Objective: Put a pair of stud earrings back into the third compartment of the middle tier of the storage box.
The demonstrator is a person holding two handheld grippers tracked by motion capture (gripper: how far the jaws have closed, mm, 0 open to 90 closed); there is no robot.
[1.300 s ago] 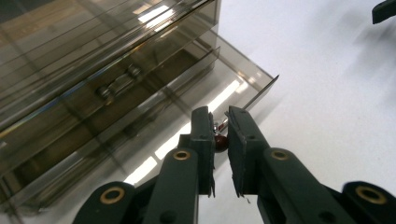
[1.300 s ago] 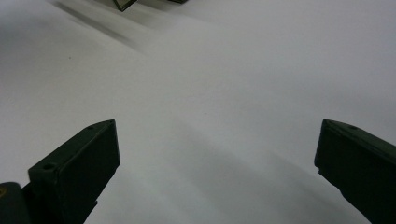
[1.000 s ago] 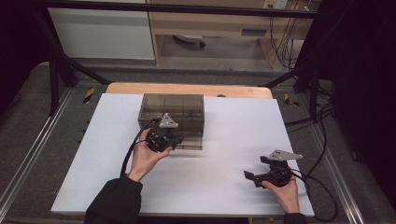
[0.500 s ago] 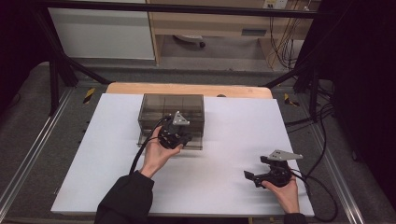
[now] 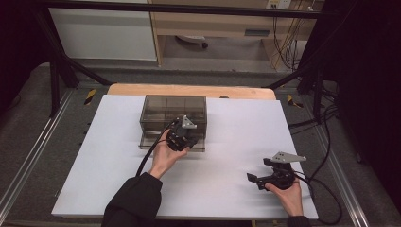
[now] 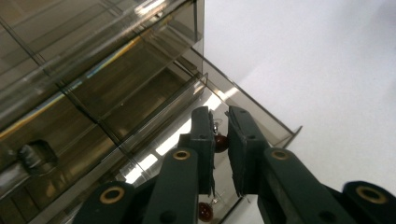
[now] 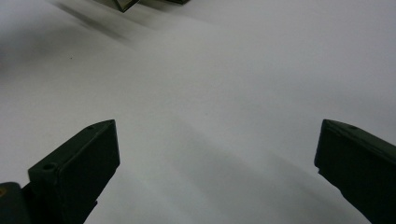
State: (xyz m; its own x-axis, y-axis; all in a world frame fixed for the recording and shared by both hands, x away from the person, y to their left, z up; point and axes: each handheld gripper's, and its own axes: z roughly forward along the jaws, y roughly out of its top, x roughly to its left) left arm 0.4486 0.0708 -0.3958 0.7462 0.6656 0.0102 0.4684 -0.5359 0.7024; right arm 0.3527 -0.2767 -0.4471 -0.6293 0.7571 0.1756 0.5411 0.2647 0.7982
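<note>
A smoky see-through drawer box (image 5: pixel 172 109) stands on the white table (image 5: pixel 227 137), with its bottom drawer (image 5: pixel 150 141) pulled out toward me. My left gripper (image 5: pixel 182 137) is at the box's front right, over that drawer. In the left gripper view the jaws (image 6: pixel 220 114) stand almost together on a small earring with a red bead (image 6: pixel 221 143) and a silver wire. The drawer's clear wall (image 6: pixel 261 116) lies just beyond them. A second red bead (image 6: pixel 204 211) shows lower down between the fingers. My right gripper (image 5: pixel 257 179) rests open near the table's front right, its jaws (image 7: pixel 218 123) wide apart over bare table.
The box (image 6: pixel 93 70) has several compartments behind dark clear fronts. A wooden edge (image 5: pixel 189 90) runs behind the white table. Black cables (image 5: pixel 146 158) trail from both grippers. Metal frame rails run along both sides of the table.
My left hand has slid to the right along the front of the box, ending over the open drawer. The right gripper has stayed put.
</note>
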